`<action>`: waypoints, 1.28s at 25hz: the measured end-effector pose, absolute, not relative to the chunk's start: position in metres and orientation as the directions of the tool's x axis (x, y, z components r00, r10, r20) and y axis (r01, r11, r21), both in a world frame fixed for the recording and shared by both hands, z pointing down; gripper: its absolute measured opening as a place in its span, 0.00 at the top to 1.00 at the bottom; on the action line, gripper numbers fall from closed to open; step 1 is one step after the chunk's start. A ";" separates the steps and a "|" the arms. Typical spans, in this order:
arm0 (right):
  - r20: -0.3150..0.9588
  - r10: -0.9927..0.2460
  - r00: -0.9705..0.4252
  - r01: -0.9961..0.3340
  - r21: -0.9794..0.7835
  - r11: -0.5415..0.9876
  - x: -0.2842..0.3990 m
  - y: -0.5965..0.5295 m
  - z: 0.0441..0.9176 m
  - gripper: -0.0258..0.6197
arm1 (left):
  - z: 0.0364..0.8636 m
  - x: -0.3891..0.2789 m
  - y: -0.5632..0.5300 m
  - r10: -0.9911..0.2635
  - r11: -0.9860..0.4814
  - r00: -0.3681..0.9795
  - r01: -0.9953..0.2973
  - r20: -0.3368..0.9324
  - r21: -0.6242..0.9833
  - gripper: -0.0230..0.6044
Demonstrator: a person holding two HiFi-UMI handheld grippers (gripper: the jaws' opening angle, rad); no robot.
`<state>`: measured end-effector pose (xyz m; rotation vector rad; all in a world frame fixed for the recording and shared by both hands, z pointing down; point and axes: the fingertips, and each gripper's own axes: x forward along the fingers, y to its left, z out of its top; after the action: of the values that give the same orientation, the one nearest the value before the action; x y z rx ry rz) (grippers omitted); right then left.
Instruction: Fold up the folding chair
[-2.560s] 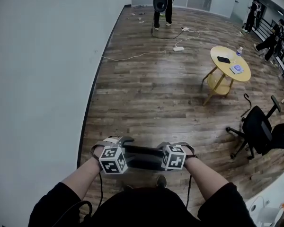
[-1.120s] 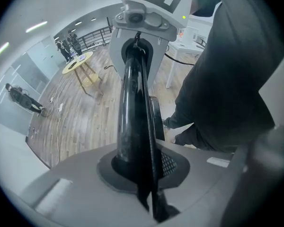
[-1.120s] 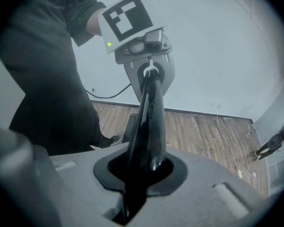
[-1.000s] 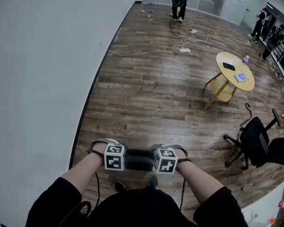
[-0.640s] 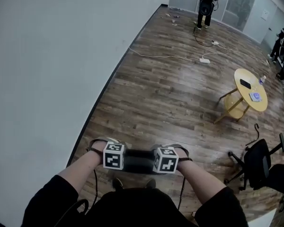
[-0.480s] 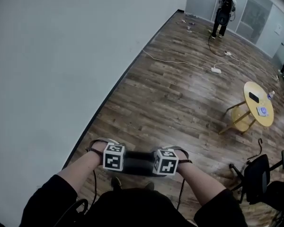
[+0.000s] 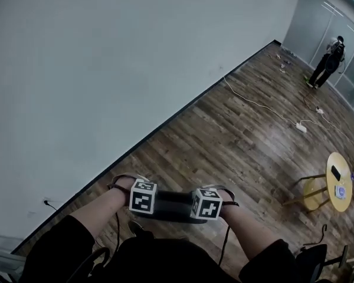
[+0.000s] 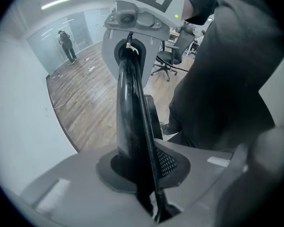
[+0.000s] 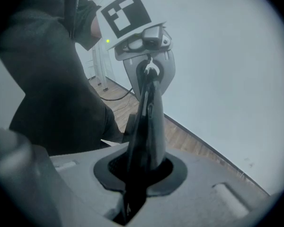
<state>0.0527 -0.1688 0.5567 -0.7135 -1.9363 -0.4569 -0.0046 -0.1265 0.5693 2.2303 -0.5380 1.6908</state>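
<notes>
The folded black chair (image 7: 174,204) hangs flat between my two grippers, close in front of my body. My left gripper (image 7: 144,200) clamps one end of its top edge and my right gripper (image 7: 204,206) clamps the other. In the left gripper view the chair's thin black edge (image 8: 132,117) runs from my jaws (image 8: 149,183) up to the right gripper (image 8: 135,37). The right gripper view mirrors this: the chair's edge (image 9: 146,122) rises from my jaws (image 9: 137,174) to the left gripper (image 9: 144,51). Both point steeply down at the floor.
A white wall (image 7: 106,69) fills the left and centre, with its dark skirting close ahead. Wooden floor (image 7: 236,140) lies to the right, crossed by a white cable and power strip (image 7: 300,127). A yellow round table (image 7: 341,183) and an office chair (image 7: 318,257) stand right. A person (image 7: 327,63) stands far off.
The whole view has swung left toward the white wall, so the table, office chair and far person slid right. Both grippers stay shut on the chair, still level in front of me.
</notes>
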 end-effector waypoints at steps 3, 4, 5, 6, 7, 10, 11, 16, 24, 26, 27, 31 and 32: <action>0.899 0.302 -0.318 0.695 0.004 0.719 0.025 -0.161 0.555 0.88 | 0.568 -0.030 -0.116 -0.130 -0.861 0.242 -0.509 0.961 0.012 0.88; 0.900 0.308 -0.308 0.710 0.002 0.705 0.015 -0.158 0.554 0.88 | 0.568 -0.039 -0.111 -0.133 -0.851 0.243 -0.525 0.961 0.015 0.88; 0.902 0.314 -0.298 0.724 -0.001 0.690 0.005 -0.154 0.554 0.88 | 0.567 -0.048 -0.107 -0.137 -0.840 0.244 -0.542 0.960 0.018 0.88; 0.903 0.319 -0.288 0.738 -0.003 0.675 -0.005 -0.150 0.553 0.88 | 0.567 -0.057 -0.102 -0.142 -0.829 0.245 -0.559 0.959 0.020 0.88; 0.904 0.324 -0.278 0.752 -0.005 0.660 -0.016 -0.146 0.553 0.88 | 0.566 -0.066 -0.096 -0.146 -0.818 0.245 -0.575 0.958 0.022 0.88; 0.907 0.336 -0.254 0.791 -0.005 0.612 -0.050 -0.132 0.551 0.88 | 0.564 -0.096 -0.079 -0.159 -0.783 0.241 -0.622 0.957 0.026 0.87; 0.908 0.339 -0.247 0.803 -0.004 0.596 -0.061 -0.127 0.550 0.88 | 0.563 -0.107 -0.073 -0.163 -0.770 0.238 -0.637 0.957 0.027 0.87; 0.912 0.354 -0.209 0.853 -0.007 0.522 -0.123 -0.099 0.549 0.89 | 0.560 -0.163 -0.039 -0.183 -0.693 0.211 -0.720 0.960 0.026 0.87; 0.916 0.367 -0.165 0.913 0.000 0.409 -0.215 -0.052 0.549 0.89 | 0.558 -0.246 0.013 -0.207 -0.580 0.164 -0.814 0.964 0.013 0.87; 0.917 0.368 -0.155 0.928 0.007 0.372 -0.236 -0.040 0.549 0.89 | 0.558 -0.264 0.027 -0.215 -0.546 0.149 -0.838 0.965 0.008 0.87; 0.918 0.370 -0.147 0.937 0.009 0.350 -0.246 -0.034 0.549 0.89 | 0.558 -0.271 0.033 -0.221 -0.527 0.143 -0.850 0.965 0.005 0.87; 0.919 0.376 -0.116 0.965 0.015 0.261 -0.275 -0.016 0.561 0.89 | 0.570 -0.294 0.052 -0.240 -0.444 0.117 -0.896 0.964 -0.002 0.87; 0.920 0.377 -0.110 0.969 0.015 0.245 -0.280 -0.013 0.564 0.89 | 0.573 -0.298 0.056 -0.242 -0.428 0.112 -0.904 0.964 -0.002 0.87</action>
<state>-0.2799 -0.0130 0.5640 -1.2697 -1.6482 -0.8571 -0.2982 0.0560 0.5727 1.7639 -1.1186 1.3438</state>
